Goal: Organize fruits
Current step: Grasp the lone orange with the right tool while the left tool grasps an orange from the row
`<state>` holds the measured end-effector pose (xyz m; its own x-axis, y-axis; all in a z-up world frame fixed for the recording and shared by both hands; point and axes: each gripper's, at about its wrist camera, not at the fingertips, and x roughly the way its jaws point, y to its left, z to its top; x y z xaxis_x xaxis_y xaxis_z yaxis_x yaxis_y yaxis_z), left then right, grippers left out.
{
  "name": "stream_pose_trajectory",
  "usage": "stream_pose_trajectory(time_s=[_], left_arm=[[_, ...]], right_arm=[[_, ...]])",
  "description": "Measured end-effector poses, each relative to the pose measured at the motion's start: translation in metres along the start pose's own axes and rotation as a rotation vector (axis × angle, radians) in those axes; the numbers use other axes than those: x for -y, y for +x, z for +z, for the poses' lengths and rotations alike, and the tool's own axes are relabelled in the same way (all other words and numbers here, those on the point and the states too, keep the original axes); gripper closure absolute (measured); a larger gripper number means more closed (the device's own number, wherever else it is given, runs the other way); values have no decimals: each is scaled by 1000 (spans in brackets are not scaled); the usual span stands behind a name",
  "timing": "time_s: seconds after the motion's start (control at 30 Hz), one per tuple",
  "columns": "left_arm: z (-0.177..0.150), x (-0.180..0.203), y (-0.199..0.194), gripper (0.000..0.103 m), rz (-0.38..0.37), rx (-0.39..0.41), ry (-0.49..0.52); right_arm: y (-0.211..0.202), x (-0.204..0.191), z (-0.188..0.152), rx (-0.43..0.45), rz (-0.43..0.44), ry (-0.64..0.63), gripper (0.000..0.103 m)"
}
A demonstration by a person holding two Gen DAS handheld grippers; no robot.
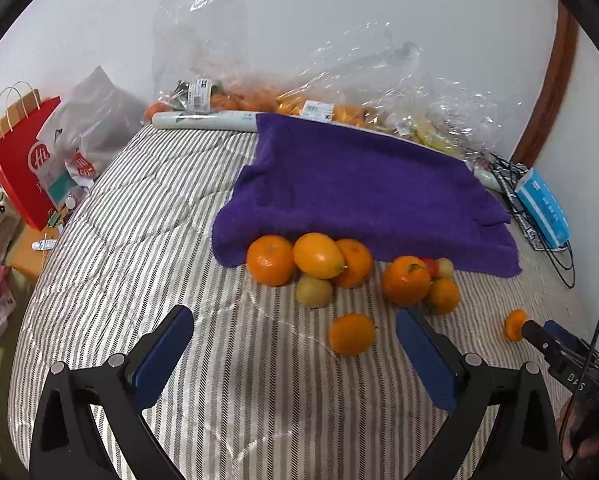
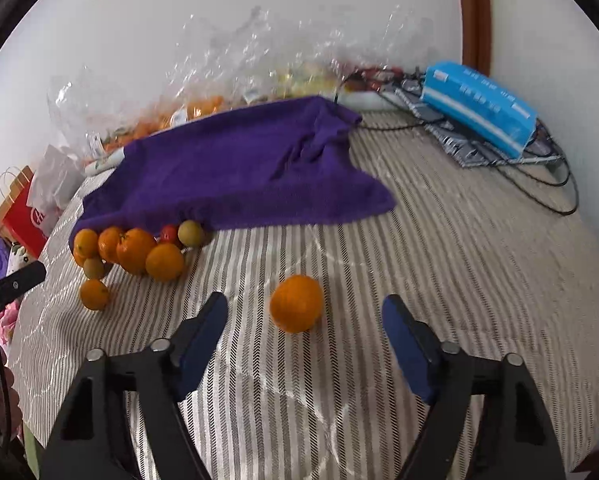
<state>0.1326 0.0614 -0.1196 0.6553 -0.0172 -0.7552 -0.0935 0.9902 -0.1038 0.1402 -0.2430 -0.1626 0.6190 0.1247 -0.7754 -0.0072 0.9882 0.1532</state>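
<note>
1. Along the wall, clear plastic bags [image 1: 259, 92] hold more oranges, with pale yellow fruit in the bag [image 1: 431, 128] nearer the door frame (labels show, but I cannot read them).
2. A red paper bag [image 1: 23, 176] stands off the bed's left edge; I cannot see what is inside it. A blue tissue pack [image 2: 479, 108] lies on a black wire basket [image 1: 539, 216] at the right.
3. A purple towel [image 1: 359, 184] is spread across the striped bedspread [image 1: 139, 220], and the fruit heap [image 1: 339, 268] sits at its near edge.
4. That heap has several round, glossy oranges, a smooth yellow-orange lemon [image 1: 318, 255] resting on top of the left ones, two dull greenish fruits [image 1: 313, 291], and a small red one [image 1: 430, 266] tucked behind.
5. One orange [image 1: 352, 334] lies alone on the bedspread, just this side of the heap, ahead of my left gripper [image 1: 295, 334]. Its fingers are spread wide, with nothing between them.
6. Another loose orange [image 2: 296, 303] lies well apart from the heap, its skin pebbled and a little blurred. It sits just ahead of my right gripper [image 2: 305, 316], between the lines of the two blue pads [image 2: 203, 328]; the jaws are apart and do not touch it.
</note>
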Motion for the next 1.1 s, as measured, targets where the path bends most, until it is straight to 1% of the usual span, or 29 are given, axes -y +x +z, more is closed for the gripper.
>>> stream_pose_trajectory(time_s=[0.03, 0.1, 0.13, 0.17, 0.2, 0.27, 0.3, 0.37, 0.43, 0.5, 0.53, 0.63, 0.7, 0.73, 0.9, 1.03, 1.1], left_arm=[[0, -2, 3, 1, 3, -3, -1], [0, -7, 7, 2, 11, -5, -13], [-1, -10, 9, 3, 21, -6, -23], [-1, -13, 11, 7, 31, -8, -34], [-1, -16, 12, 8, 34, -11, -44], [-1, -21, 15, 10, 28, -20, -59], [-2, -22, 17, 11, 22, -25, -66], [-2, -23, 20, 20, 0, -40, -66], [-3, -21, 24, 23, -12, -70, -43], [-6, -16, 28, 25, -26, -85, -13], [-7, -14, 29, 28, -31, -85, -5], [-11, -6, 30, 29, -50, -90, 10], [-13, 2, 34, 29, -85, -103, 30], [-13, 4, 36, 29, -89, -107, 36], [-16, 18, 50, 29, -100, -136, 34], [-20, 24, 53, 29, -97, -116, 45], [-20, 28, 56, 34, -91, -123, 60]], right_arm=[[6, -1, -1, -13, 5, -4, 34], [17, -3, -1, -30, 7, -11, 43], [22, -4, -2, -38, 7, -13, 46], [28, -5, -3, -50, 10, -11, 50], [31, -6, -4, -61, 14, -8, 51], [30, -11, -5, -35, 6, -33, 53], [31, -13, -6, -40, 11, -47, 54], [33, -15, -7, -32, 0, -57, 56], [35, -17, -9, -19, -14, -64, 56], [35, -18, -8, -16, -11, -71, 65], [36, -19, -8, -15, -12, -81, 65], [36, -19, -8, -15, -13, -86, 65], [36, -18, -7, -14, -5, -82, 65], [36, -17, -7, -15, 0, -83, 65], [36, -16, -6, -13, -6, -94, 69], [35, -14, -8, -5, 15, -97, 69], [34, -14, -8, -6, 24, -95, 69]])
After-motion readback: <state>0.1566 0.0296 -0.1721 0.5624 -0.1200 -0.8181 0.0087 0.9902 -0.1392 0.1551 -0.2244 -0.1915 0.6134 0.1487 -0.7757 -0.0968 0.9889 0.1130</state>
